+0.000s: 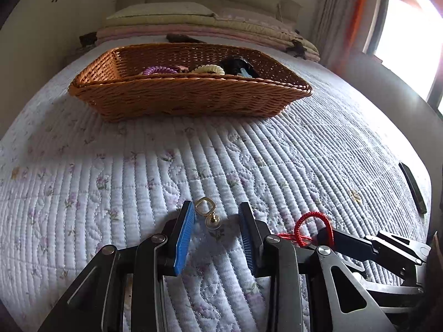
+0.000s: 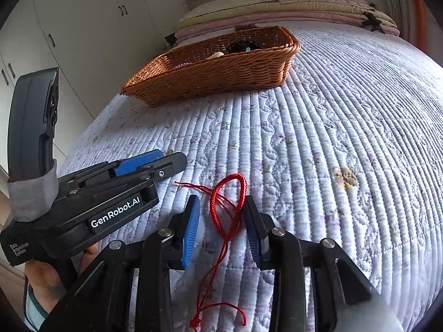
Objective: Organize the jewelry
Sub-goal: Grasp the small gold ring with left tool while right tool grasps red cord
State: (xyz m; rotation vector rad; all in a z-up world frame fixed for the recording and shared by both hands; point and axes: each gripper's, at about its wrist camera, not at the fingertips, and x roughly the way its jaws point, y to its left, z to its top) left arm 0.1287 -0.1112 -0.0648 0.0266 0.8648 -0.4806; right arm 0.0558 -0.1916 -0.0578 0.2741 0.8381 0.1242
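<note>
left gripper (image 1: pixel 217 218): jaws apart, gold earring (image 1: pixel 206 212) lies between them on the quilt (image 1: pixel 110 179)
right gripper (image 2: pixel 223 215): jaws apart around red string bracelet (image 2: pixel 227 202)
basket (image 1: pixel 180 96): far, holds hair ties

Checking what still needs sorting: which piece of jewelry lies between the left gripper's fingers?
The gold earring, lying loose on the quilt between the left gripper pads. The red braided cord bracelet sits between the right gripper fingers; the coil hair ties are in the basket.
</note>
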